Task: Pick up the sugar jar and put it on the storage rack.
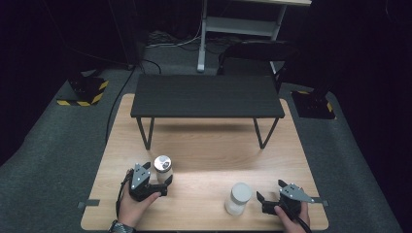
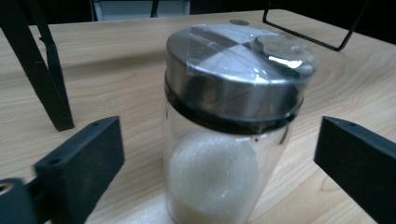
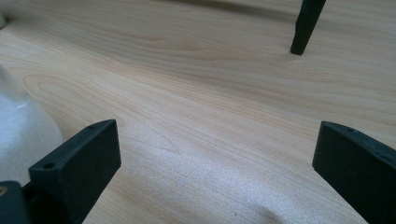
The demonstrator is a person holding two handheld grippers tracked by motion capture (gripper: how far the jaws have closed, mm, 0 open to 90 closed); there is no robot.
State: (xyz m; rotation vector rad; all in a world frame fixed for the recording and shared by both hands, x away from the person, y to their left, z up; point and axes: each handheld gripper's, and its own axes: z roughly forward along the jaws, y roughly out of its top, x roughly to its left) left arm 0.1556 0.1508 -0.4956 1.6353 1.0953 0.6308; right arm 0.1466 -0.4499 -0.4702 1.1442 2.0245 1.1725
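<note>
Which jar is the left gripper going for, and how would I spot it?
On the wooden table, look in front of the black shelf, near the left gripper. It is the clear glass jar, half full of white powder; unlike the white jar, it has a shiny metal lid.

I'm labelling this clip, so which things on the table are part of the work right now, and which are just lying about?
In the work:
- clear glass jar with a shiny metal lid, standing between the open jaws of the left hand-held gripper

Lying about:
- white frosted jar with a white lid, beside the right hand-held gripper
- low black shelf on thin metal legs
</note>
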